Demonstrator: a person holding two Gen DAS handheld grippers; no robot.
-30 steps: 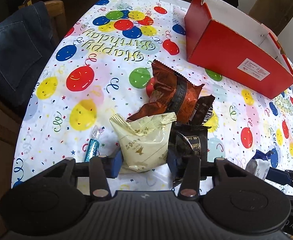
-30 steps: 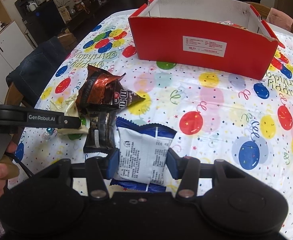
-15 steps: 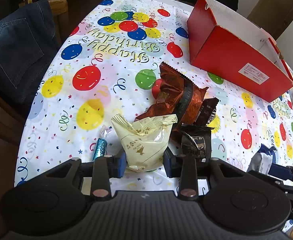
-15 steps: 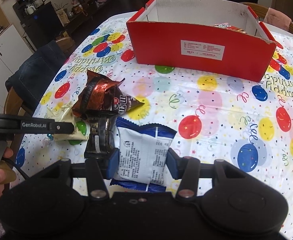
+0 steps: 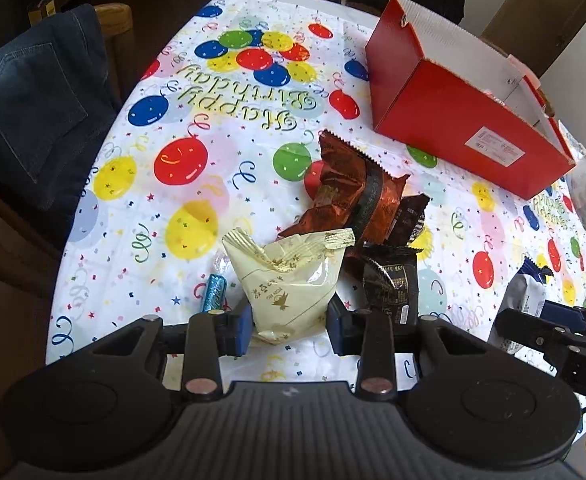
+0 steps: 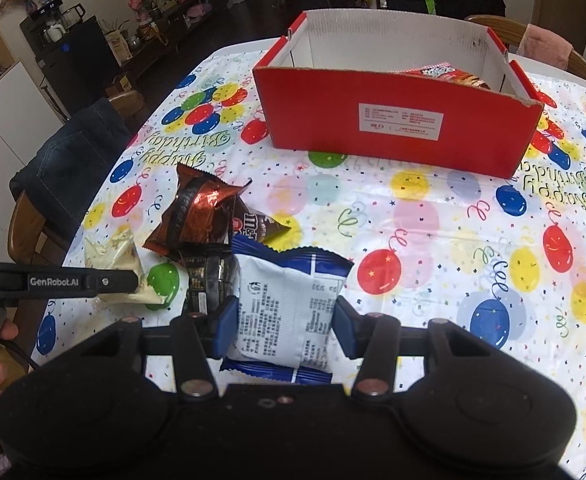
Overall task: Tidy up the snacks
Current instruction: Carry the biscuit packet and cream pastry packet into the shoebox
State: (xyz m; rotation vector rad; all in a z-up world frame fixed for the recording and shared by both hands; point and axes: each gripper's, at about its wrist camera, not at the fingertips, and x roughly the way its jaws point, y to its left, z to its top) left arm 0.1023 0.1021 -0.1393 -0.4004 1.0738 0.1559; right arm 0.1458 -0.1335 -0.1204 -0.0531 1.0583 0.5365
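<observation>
Cream packet (image 5: pixel 289 288), blue-white packet (image 6: pixel 289 312) upright; brown packets (image 5: pixel 353 200) heaped between.

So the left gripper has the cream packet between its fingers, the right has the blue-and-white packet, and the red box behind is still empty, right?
Not quite. The red box is not empty: the right wrist view shows a red snack packet already inside it. The rest holds: the left gripper has the cream packet between its fingers, and the right gripper has the blue-and-white packet.

snack packets (image 5: pixel 357 208) lie clustered on the table (image 5: pixel 221 176); the box (image 6: pixel 397 136) stands behind them.
</observation>
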